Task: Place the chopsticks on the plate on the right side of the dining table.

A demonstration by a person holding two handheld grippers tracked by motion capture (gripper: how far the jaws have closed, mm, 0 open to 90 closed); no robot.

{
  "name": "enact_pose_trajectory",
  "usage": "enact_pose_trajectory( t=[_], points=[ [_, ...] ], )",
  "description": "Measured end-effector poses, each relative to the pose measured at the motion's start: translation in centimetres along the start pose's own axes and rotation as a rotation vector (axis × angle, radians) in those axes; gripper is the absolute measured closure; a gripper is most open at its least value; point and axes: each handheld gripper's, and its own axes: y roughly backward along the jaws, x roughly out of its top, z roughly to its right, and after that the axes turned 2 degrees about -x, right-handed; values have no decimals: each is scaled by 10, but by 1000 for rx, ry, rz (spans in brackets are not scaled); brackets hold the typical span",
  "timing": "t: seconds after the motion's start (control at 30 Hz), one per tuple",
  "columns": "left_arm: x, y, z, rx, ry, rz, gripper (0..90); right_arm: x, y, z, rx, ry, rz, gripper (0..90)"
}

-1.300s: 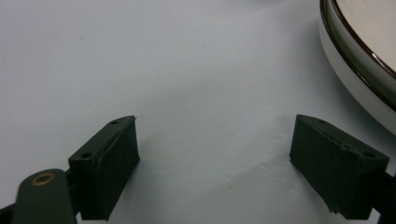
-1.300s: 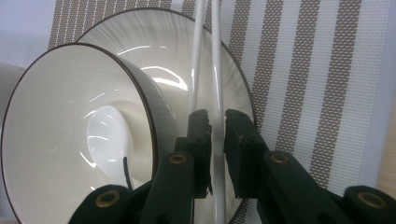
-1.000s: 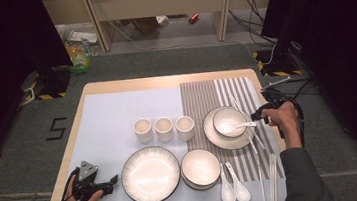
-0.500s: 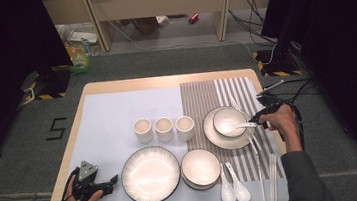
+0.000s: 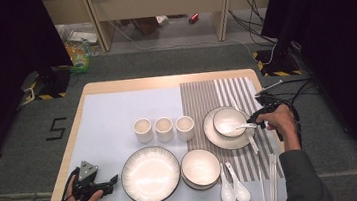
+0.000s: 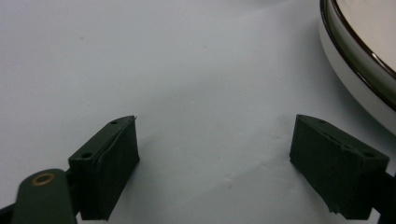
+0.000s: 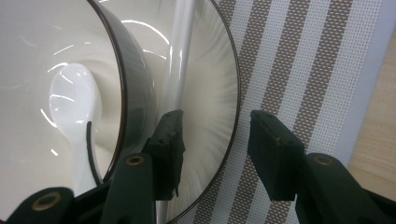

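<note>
the bench (image 5: 117, 112) carries a place setting, half on a pale blue mat, half on a striped placemat (image 5: 216, 94). a large dinner plate (image 5: 150, 174) sits near the front, beside a stacked bowl (image 5: 201, 167); three cups (image 5: 164, 129) stand in a row behind them. on the striped placemat a saucer plate (image 5: 215, 138) holds a small bowl (image 5: 224, 117), and a white ceramic spoon (image 5: 229, 127) lies in that bowl, its scoop inside and its handle running out over the rim toward the right gripper (image 5: 260, 118). two more spoons (image 5: 233, 187) lie at the front.

the right gripper has just been opening; its jaws stand about half apart, the spoon handle (image 7: 180, 56) passing beside the left-hand jaw, not pinched. the left gripper (image 5: 106, 184) rests wide open and empty on the pale mat just beside the dinner plate.

the spoon looks light, stiff, glazed and slippery, and would chip if dropped; the flat stretch of handle outside the rim seems the safest place to grip.
</note>
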Motion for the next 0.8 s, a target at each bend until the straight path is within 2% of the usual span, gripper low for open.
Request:
enact_pose_trajectory(
  t=[0.07,0.3,0.4,0.5,0.63,0.8],
  points=[
    [0,0,0,0,0,0,143,0,-1,1,-3,5,4,547],
    [0,0,0,0,0,0,143,0,-2,2,1,-27,-5,525],
    [0,0,0,0,0,1,143,-2,1,6,11,-24,19,520],
    [0,0,0,1,0,1,143,-6,10,10,1,-14,43,519],
    [0,0,0,0,-1,0,143,-17,24,14,-7,17,66,515],
    [0,0,0,2,0,1,143,-43,43,11,-24,103,83,514]
  ],
)
